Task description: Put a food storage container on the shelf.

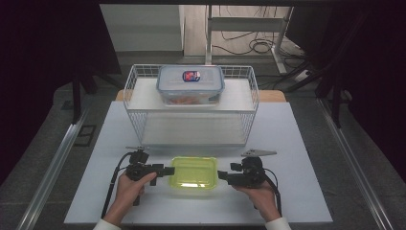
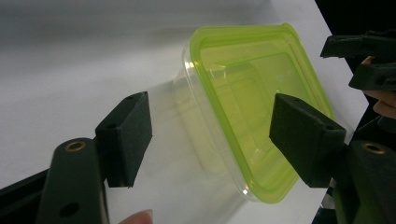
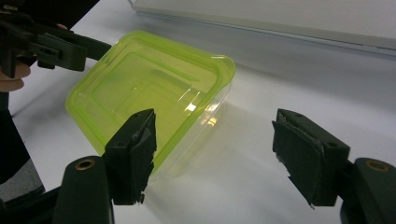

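A clear plastic container with a lime-green lid point(image 1: 194, 172) lies flat on the white table, near its front edge. My left gripper point(image 1: 170, 170) is at the container's left end and my right gripper point(image 1: 221, 175) at its right end, both pointing inward. In the left gripper view the container point(image 2: 252, 102) lies between the open jaws of the left gripper point(image 2: 212, 140), and I see no pad pressing on it. In the right gripper view the right gripper point(image 3: 215, 144) stands open, its left pad point(image 3: 133, 154) just in front of the container point(image 3: 144, 88), with bare table in the gap.
Behind the container stands a white wire basket point(image 1: 126, 96) with a shelf. On that shelf sits a clear clip-lid box point(image 1: 190, 85) with a small red and blue item on its lid. The white table top point(image 1: 297, 143) has free room to both sides.
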`<state>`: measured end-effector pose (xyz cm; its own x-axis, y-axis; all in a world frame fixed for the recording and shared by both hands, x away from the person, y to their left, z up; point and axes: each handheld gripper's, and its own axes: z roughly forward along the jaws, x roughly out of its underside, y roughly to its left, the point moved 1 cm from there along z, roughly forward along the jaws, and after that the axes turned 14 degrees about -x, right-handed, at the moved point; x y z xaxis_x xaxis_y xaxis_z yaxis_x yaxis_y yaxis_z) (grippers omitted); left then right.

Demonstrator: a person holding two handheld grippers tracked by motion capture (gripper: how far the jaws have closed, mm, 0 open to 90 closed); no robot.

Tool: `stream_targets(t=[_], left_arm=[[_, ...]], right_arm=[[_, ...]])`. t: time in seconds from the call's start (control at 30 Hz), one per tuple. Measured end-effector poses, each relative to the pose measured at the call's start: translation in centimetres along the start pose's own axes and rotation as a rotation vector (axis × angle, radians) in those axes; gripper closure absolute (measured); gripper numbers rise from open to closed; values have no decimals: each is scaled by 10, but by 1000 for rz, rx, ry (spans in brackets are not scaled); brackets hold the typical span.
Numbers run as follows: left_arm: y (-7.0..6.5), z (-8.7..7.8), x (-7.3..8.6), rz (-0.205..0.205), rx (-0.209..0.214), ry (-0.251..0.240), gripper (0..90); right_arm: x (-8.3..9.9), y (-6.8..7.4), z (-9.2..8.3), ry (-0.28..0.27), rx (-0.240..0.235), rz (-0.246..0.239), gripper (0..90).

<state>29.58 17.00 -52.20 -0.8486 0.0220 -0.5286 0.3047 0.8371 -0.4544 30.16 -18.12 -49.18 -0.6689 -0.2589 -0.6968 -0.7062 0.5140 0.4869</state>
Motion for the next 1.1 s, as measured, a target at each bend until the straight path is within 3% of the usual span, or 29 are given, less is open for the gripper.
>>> stream_targets(t=[0.2, 0.47, 0.63, 0.83, 0.9, 1.1], left_arm=[[-2, 9, 1, 2, 39, 28, 373], [-4, 12, 2, 21, 87, 48, 514], [-3, 12, 2, 18, 84, 46, 571], [-2, 11, 3, 35, 96, 41, 614], [-3, 12, 4, 50, 75, 39, 687], [-5, 13, 5, 51, 84, 47, 677]], right_arm=[[-1, -3, 10, 10, -13, 12, 329], [-3, -16, 23, 11, -55, 97, 408], [-2, -18, 30, 17, -98, 131, 438], [-1, -19, 29, 15, -113, 143, 476], [-1, -19, 28, 11, -120, 146, 483], [0, -19, 32, 25, -143, 155, 554]])
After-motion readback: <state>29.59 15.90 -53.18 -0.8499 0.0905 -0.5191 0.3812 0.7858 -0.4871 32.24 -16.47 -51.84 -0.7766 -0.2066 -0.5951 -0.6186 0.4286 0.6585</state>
